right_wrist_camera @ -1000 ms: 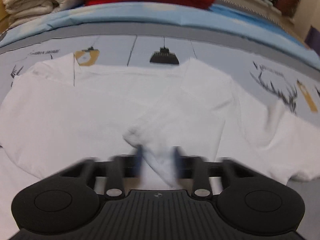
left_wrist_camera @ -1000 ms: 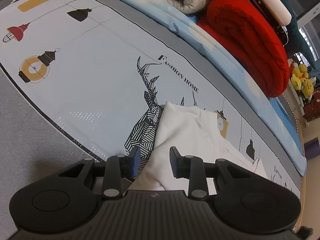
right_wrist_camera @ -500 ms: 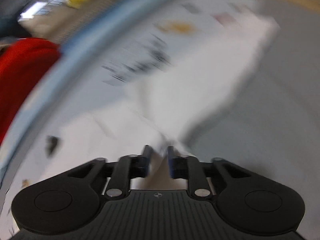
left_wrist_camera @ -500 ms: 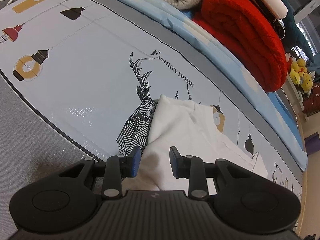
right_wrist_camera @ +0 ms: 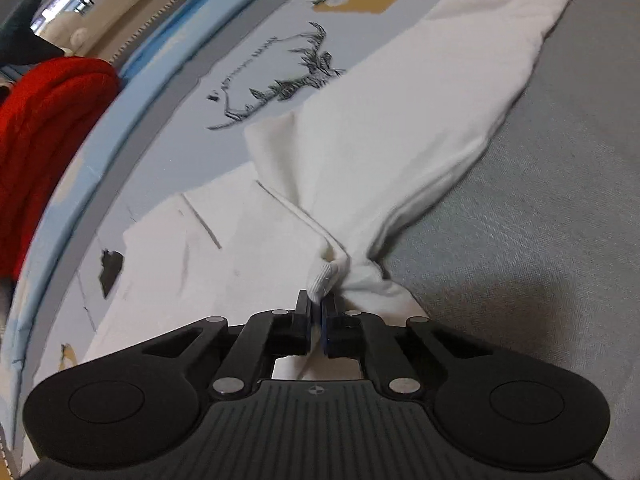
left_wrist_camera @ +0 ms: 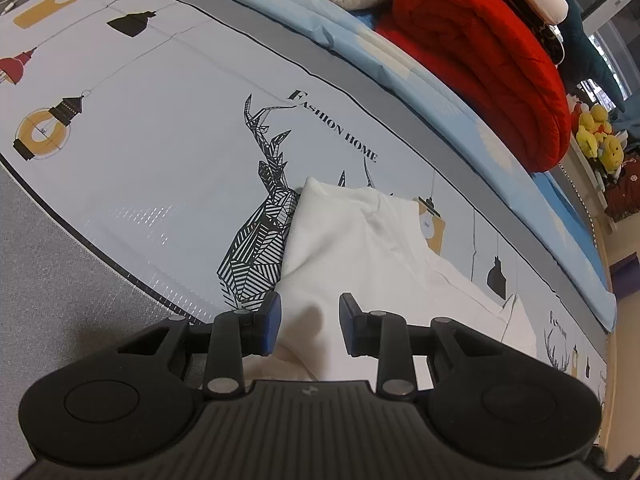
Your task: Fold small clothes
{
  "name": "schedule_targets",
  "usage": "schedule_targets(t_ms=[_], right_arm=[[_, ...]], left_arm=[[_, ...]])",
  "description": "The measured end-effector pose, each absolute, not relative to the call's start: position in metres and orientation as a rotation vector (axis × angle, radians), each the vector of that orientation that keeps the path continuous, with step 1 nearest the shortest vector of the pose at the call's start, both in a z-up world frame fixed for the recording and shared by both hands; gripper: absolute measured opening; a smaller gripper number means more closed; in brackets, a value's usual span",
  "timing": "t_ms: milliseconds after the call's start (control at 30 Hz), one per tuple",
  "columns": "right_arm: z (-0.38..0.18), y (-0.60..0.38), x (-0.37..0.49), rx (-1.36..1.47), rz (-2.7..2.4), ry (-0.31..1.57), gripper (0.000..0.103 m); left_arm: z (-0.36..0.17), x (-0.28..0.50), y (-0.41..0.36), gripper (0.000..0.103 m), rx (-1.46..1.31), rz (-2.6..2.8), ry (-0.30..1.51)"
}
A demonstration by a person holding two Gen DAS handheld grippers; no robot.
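Near part of the white garment (left_wrist_camera: 360, 248) was hidden under the left gripper (left_wrist_camera: 309, 322) body, so whether the pads touched cloth couldn't be made out; far edge of the mat (left_wrist_camera: 160, 120) was cut off w/ fisheye bend. Garment lay on the printed mat, spreading away from both grippers. Left jaws stood partly spread, cloth showing in the gap btwn them. Right gripper (right_wrist_camera: 316, 310) was pressed together, pinching a bunched ribbed edge of the garment (right_wrist_camera: 400, 120), fabric fanning out from the pinch twd the grey cover (right_wrist_camera: 540, 220).
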State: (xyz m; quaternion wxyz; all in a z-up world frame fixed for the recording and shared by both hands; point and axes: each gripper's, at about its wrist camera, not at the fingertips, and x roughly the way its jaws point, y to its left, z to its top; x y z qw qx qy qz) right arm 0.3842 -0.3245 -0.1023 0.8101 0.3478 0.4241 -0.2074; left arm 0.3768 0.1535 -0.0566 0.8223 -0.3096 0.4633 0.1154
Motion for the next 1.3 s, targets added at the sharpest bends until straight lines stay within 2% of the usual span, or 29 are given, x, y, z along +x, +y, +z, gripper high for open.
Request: schedule_targets(t_ms=[267, 333, 433, 500, 600, 667, 700, 733, 800, 833, 867, 900, 967, 1033, 1133, 1300], right_arm=[[-0.016, -0.292, 0.36, 0.572, -0.203, 0.407, 0.003], [-0.026, -0.299, 0.367, 0.581, -0.28, 0.472, 0.005], [-0.067, -0.321, 0.384, 0.635, -0.433, 0.752, 0.008], [-0.083, -0.334, 0.379, 0.688, -0.525, 0.835, 0.009], [-0.071, -0.328, 0.377, 0.638, -0.491, 0.76, 0.009], [-0.059, -0.323, 0.378, 0.645, -0.389, 0.68, 0.017], [-0.06, -0.323, 0.381, 0.671, -0.339, 0.676, 0.026], [-0.064, -0.325, 0.385, 0.695, -0.309, 0.701, 0.028], [-0.085, -0.332, 0.393, 0.733, -0.328, 0.822, 0.028], [-0.097, -0.335, 0.396, 0.748, -0.356, 0.883, 0.025], [-0.108, -0.341, 0.396, 0.757, -0.391, 0.94, 0.017], [-0.11, -0.344, 0.393, 0.772, -0.402, 0.935, 0.012], [-0.1, -0.343, 0.393, 0.766, -0.401, 0.921, 0.018], [-0.085, -0.34, 0.393, 0.718, -0.373, 0.868, 0.039], [-0.079, -0.347, 0.396, 0.703, -0.379, 0.88, 0.042], [-0.079, -0.383, 0.397, 0.72, -0.433, 0.865, 0.042]], left_arm=[[-0.056, 0.377, 0.152, 0.034, -0.651, 0.228, 0.988], [-0.056, 0.377, 0.152, 0.034, -0.647, 0.224, 0.991], [-0.057, 0.378, 0.15, 0.034, -0.644, 0.213, 0.996], [-0.057, 0.379, 0.147, 0.034, -0.638, 0.197, 1.0], [-0.059, 0.381, 0.14, 0.034, -0.616, 0.155, 1.013], [-0.063, 0.382, 0.135, 0.034, -0.611, 0.124, 1.032], [-0.069, 0.383, 0.133, 0.034, -0.617, 0.106, 1.049], [-0.075, 0.383, 0.132, 0.034, -0.622, 0.099, 1.071], [-0.088, 0.383, 0.131, 0.034, -0.606, 0.13, 1.13], [-0.092, 0.382, 0.131, 0.034, -0.594, 0.149, 1.147], [-0.093, 0.382, 0.13, 0.034, -0.591, 0.155, 1.152], [-0.091, 0.381, 0.128, 0.034, -0.588, 0.157, 1.146], [-0.081, 0.381, 0.122, 0.034, -0.572, 0.129, 1.102], [-0.084, 0.383, 0.117, 0.037, -0.558, 0.089, 1.107], [-0.106, 0.38, 0.118, 0.033, -0.57, 0.133, 1.168], [-0.075, 0.378, 0.103, 0.036, -0.507, 0.099, 1.105]])
